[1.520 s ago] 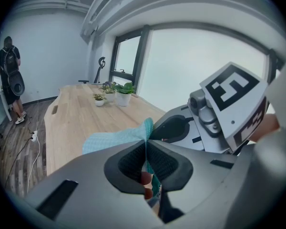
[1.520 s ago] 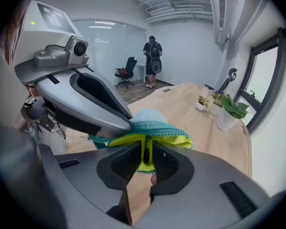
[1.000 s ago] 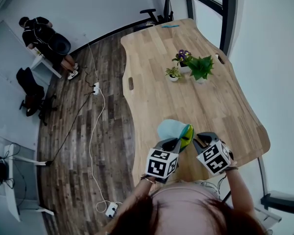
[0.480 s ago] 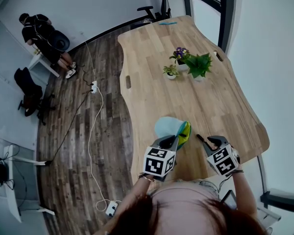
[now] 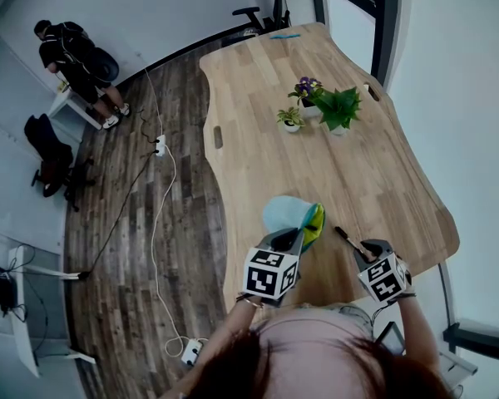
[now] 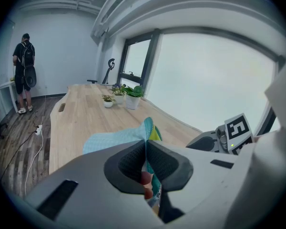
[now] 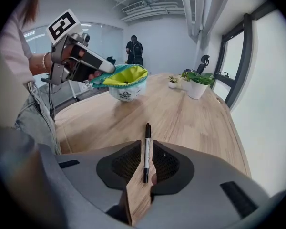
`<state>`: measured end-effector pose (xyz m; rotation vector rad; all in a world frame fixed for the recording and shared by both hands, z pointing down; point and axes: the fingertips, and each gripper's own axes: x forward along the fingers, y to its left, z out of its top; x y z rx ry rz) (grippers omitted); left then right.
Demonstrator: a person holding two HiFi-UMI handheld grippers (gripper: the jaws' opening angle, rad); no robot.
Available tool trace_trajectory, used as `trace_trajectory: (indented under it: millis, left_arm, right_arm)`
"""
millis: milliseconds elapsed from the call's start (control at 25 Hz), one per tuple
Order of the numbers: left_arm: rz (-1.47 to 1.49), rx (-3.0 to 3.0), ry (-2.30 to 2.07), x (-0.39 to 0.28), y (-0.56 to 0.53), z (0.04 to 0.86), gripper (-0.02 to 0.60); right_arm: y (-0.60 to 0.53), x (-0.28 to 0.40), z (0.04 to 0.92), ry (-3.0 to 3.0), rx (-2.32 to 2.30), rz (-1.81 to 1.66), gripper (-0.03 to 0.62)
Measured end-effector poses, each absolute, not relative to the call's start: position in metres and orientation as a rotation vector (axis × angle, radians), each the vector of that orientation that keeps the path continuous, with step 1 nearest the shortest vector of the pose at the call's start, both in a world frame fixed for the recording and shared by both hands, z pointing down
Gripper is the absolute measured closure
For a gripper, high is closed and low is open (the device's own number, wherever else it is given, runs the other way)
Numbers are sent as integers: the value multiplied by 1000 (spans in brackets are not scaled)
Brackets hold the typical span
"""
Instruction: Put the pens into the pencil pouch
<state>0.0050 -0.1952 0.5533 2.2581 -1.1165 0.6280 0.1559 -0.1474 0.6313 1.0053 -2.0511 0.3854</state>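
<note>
Head view: wooden table point(image 5: 341, 173), plank floor point(image 5: 183, 248); left fingers point(image 6: 129, 165) tight on pouch point(image 5: 286, 214), right fingers point(image 7: 127, 164) astride pen point(image 7: 146, 151).

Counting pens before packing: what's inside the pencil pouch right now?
Through the mouth of the pencil pouch, only its yellow-green lining shows, with no pen visible inside. Its bottom is hidden below the rim.

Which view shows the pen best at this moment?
The right gripper view: the pen lies full length on the table between the open jaws of the right tool. The head view shows only a small dark sliver; the left gripper view misses it.
</note>
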Motion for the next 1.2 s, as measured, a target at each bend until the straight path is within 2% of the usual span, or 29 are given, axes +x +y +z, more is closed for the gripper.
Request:
trace_trajectory:
  millis: [560,680,760,1200]
  left_arm:
    - [603,2235,-1132,5,-196,554,569]
    - [603,2232,-1137,3,-194,554,569]
    - [601,2230,-1144,2,-193,553,569]
    - [579,2228,-1177,-12,-188,545,569]
  right_arm:
    - [-128,179,684,-1943,961,483,531]
    - [-128,178,684,-1956,959,514,535]
    - [-127,178,686,-1961,953,522,562]
    - [-136,171,653,-2016,1014,425,563]
